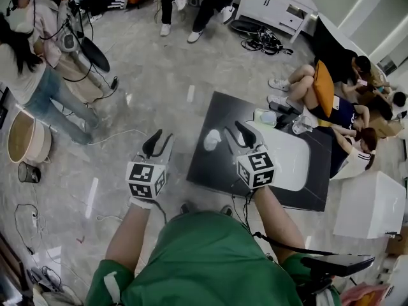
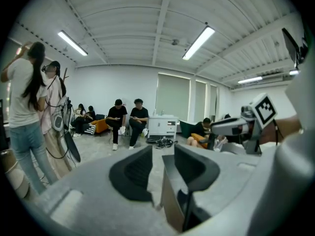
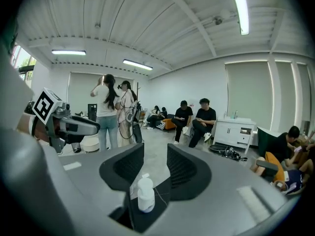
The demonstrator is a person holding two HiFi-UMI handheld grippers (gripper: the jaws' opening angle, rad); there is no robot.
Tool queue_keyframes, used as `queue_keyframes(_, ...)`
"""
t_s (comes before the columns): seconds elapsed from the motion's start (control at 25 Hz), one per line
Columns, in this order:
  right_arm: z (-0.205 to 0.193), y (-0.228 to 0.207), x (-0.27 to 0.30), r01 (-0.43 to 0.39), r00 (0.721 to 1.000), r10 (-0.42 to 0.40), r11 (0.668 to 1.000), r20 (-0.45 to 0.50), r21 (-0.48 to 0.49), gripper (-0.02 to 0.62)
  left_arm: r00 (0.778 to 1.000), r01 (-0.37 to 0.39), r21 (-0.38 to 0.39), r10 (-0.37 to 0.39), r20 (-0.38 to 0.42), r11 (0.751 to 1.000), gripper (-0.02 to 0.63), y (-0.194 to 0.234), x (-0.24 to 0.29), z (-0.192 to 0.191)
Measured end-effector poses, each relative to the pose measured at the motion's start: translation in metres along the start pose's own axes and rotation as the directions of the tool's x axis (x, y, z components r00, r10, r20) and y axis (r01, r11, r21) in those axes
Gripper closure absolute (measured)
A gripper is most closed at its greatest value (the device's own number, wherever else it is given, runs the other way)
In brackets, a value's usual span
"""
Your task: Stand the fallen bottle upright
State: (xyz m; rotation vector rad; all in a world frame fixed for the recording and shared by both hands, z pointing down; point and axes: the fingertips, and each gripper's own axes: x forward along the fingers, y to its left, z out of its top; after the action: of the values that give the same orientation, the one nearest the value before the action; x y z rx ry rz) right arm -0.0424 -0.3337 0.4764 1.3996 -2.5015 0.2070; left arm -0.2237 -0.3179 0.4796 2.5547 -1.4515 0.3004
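A small white plastic bottle point(image 1: 212, 139) stands upright on the near left part of a low black table point(image 1: 213, 171). In the right gripper view the bottle point(image 3: 145, 193) shows below and beyond the jaws, cap up, and neither pad touches it. My right gripper point(image 1: 233, 130) hovers just right of the bottle, open and empty point(image 3: 155, 163). Off the table's left edge, over the floor, my left gripper point(image 1: 162, 138) is open with nothing in it point(image 2: 157, 163). From the left gripper view I see the table's corner point(image 2: 170, 195) and the right gripper point(image 2: 256, 122).
A white tray point(image 1: 290, 161) lies on the table's right half, with a pale container point(image 1: 266, 117) and a clear bottle point(image 1: 301, 127) at the far end. People sit on the floor at right point(image 1: 331, 101); two stand at left point(image 1: 38, 62). A white box point(image 1: 370, 203) stands right.
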Motion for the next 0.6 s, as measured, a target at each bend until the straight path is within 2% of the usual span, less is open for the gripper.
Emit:
queue_keyframes(0.12, 0.022, -0.007, -0.020, 0.020, 0.998, -0.019, 1.000, 0.062, -0.011, 0.453, 0.999, 0.006, 0.010, -0.007, 0.044, 1.000, 0.469, -0.014, 0.001, 0.024)
queue_keyframes(0.32, 0.053, -0.017, -0.054, 0.044, 0.987, -0.038, 0.998, 0.159, -0.038, 0.499, 0.992, 0.011, 0.032, -0.015, 0.124, 0.999, 0.477, -0.040, 0.001, 0.065)
queue_keyframes(0.6, 0.093, -0.033, -0.105, 0.093, 0.958, -0.068, 0.993, 0.278, -0.078, 0.505, 0.975, 0.020, 0.062, -0.033, 0.221, 0.998, 0.514, -0.084, -0.011, 0.115)
